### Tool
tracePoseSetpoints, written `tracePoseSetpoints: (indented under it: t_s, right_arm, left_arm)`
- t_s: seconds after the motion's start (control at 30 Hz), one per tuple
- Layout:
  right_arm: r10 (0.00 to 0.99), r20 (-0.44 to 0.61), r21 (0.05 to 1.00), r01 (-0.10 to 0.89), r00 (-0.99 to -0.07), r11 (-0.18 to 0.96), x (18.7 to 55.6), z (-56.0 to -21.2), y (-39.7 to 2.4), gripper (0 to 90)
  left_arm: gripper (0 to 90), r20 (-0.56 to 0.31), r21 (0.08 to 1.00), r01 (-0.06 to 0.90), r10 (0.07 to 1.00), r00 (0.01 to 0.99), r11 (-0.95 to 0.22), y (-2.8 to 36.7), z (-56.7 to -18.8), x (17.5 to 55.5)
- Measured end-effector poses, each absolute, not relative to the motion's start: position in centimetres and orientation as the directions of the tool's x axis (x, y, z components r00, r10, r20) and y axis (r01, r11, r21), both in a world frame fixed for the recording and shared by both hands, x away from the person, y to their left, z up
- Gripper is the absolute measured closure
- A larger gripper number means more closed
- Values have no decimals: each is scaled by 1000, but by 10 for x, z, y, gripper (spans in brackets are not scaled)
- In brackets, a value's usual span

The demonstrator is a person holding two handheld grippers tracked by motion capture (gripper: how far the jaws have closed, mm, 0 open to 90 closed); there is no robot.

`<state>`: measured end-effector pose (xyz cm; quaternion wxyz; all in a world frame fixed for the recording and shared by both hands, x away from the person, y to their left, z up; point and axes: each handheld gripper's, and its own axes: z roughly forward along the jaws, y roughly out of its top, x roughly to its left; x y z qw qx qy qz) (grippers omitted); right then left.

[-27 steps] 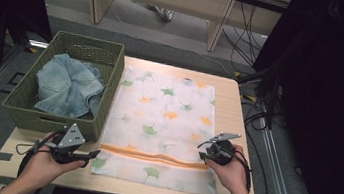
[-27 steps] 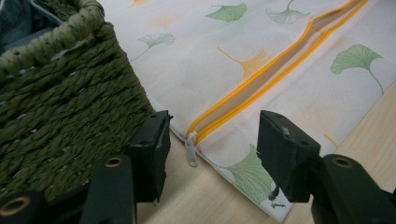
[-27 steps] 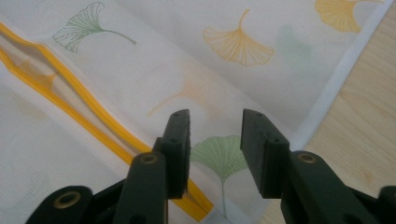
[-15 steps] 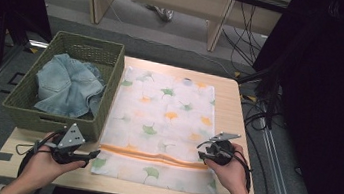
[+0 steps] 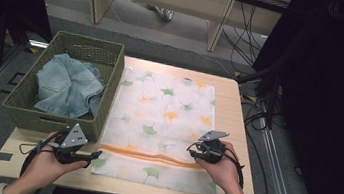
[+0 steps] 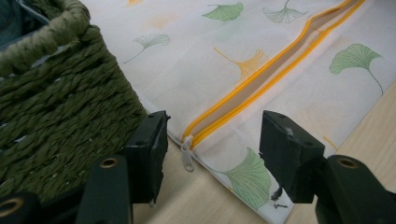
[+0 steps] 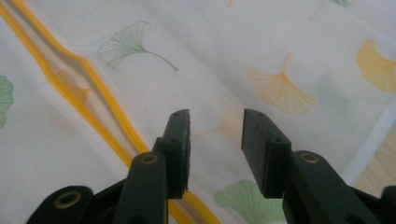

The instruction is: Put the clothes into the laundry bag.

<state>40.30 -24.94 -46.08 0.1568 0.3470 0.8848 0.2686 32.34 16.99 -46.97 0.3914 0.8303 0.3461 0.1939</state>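
Note:
A white mesh bag (image 5: 163, 111) printed with ginkgo leaves lies flat on the table, its orange zipper (image 5: 152, 156) running across near the front edge. My left gripper (image 5: 95, 156) rests at the bag's front left corner. In the left gripper view its jaws (image 6: 215, 135) stand open, with the small white zipper pull (image 6: 187, 155) lying on the table between them, untouched. The zipper (image 6: 261, 79) gapes slightly beyond the pull. My right gripper (image 5: 192, 150) hovers over the bag's right side. Its jaws (image 7: 215, 119) are open above the mesh, with the zipper (image 7: 93, 109) off to their left.
A green woven basket (image 5: 22, 107) holding a crumpled denim garment (image 5: 67, 88) stands against the bag's left edge, close to my left gripper. Bare wooden table (image 5: 235, 120) shows as a narrow strip on the right and along the front. Cables lie on the floor to the right.

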Motion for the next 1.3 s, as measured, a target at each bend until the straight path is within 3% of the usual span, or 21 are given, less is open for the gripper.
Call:
tracePoseSetpoints:
  t_s: [0.07, 0.1, 0.2, 0.23, 0.33, 0.5, 0.9, 1.13, 1.3]
  right_arm:
    - [702, -88, 574, 540, -707, 616, 401, -461, -245, 640]
    - [633, -130, 570, 465, -763, 677, 406, -463, -238, 640]
    - [666, -94, 549, 520, -740, 655, 401, -464, -229, 638]
    - [596, -137, 557, 436, -791, 707, 406, -466, -227, 637]
    - [609, -99, 528, 477, -787, 702, 401, -469, -209, 633]
    - [539, -112, 493, 424, -835, 760, 402, -476, -187, 606]
    - [424, -234, 415, 305, -875, 857, 407, -485, -156, 553]
    - [426, -259, 410, 301, -867, 861, 412, -486, -151, 618]
    - [435, -265, 409, 308, -861, 859, 414, -483, -147, 779]
  left_arm:
    - [417, 53, 783, 421, 725, 687, -457, 169, -470, 324]
    - [417, 54, 779, 421, 719, 693, -464, 168, -470, 324]
    - [418, 53, 780, 419, 717, 695, -464, 167, -470, 324]
    - [418, 54, 779, 419, 715, 697, -467, 166, -470, 324]
    - [418, 52, 782, 417, 716, 696, -463, 165, -471, 325]
    - [418, 53, 781, 418, 715, 697, -465, 165, -471, 324]
    - [419, 53, 780, 415, 711, 701, -468, 164, -471, 324]
    - [419, 48, 778, 417, 706, 707, -470, 163, -472, 324]
    - [419, 47, 779, 415, 704, 709, -470, 163, -472, 324]
